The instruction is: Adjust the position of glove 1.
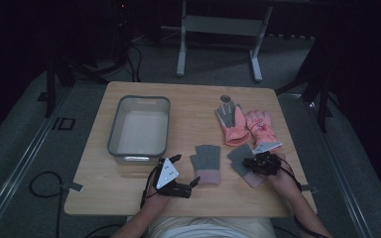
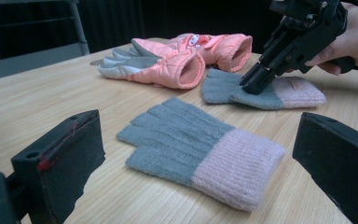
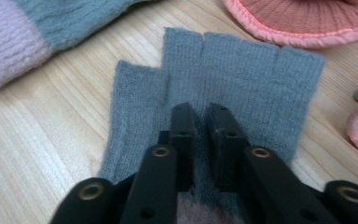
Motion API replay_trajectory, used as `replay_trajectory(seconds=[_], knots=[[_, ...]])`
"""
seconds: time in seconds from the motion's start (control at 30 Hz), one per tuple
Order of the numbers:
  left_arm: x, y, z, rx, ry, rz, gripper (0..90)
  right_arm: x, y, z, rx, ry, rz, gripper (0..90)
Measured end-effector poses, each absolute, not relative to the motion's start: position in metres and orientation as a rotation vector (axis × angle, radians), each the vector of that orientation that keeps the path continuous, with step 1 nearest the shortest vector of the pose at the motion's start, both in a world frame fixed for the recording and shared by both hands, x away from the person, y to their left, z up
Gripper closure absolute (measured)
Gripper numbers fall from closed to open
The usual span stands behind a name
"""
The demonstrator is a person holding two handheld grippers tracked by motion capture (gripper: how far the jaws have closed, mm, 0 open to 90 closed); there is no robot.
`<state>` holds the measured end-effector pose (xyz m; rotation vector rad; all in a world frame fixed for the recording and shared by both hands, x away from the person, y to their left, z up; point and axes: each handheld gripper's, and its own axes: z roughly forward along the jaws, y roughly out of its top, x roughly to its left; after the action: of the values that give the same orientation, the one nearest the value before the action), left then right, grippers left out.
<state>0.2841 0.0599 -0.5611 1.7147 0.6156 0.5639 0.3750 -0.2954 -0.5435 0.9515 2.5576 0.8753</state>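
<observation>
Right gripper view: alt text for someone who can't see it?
The right gripper, jaws nearly together, pinches a fold of the grey fingerless knit glove lying flat on the wooden table. A second grey-and-pink glove lies upper left; a pink glove's cuff upper right.

Two fingerless knitted gloves, grey with pale pink ribbed cuffs, flat on the wooden table near its front edge. Left glove (image 1: 206, 162) free, finger stubs pointing away, cuff toward the person. Right glove (image 1: 240, 161) just beside it, angled slightly, finger stubs away, pinched in its grey knit near the cuff by the nearly closed jaws of the right gripper (image 3: 200, 116). Behind, well apart: two padded salmon-pink winter gloves (image 1: 245, 125) with grey palms, side by side.
</observation>
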Motion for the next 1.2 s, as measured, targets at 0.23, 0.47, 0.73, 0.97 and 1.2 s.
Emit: replay_trajectory(seconds=[0.23, 0.47, 0.73, 0.97, 1.2], knots=[[0.284, 0.061, -0.561, 1.717, 0.627, 0.586, 1.3, 0.364, -0.297, -0.528, 1.061, 2.466, 0.983, 85.4], [0.284, 0.062, -0.56, 1.705, 0.636, 0.57, 1.3, 0.33, -0.299, -0.46, 1.223, 2.186, 1.133, 85.6], [0.282, 0.064, -0.559, 1.699, 0.647, 0.604, 1.3, 0.307, -0.283, -0.455, 1.383, 2.007, 1.076, 85.6], [0.281, 0.062, -0.558, 1.705, 0.632, 0.611, 1.3, 0.315, -0.273, -0.496, 1.537, 2.014, 0.977, 85.6], [0.28, 0.065, -0.556, 1.702, 0.632, 0.602, 1.3, 0.326, -0.265, -0.527, 1.575, 2.033, 0.894, 85.4]])
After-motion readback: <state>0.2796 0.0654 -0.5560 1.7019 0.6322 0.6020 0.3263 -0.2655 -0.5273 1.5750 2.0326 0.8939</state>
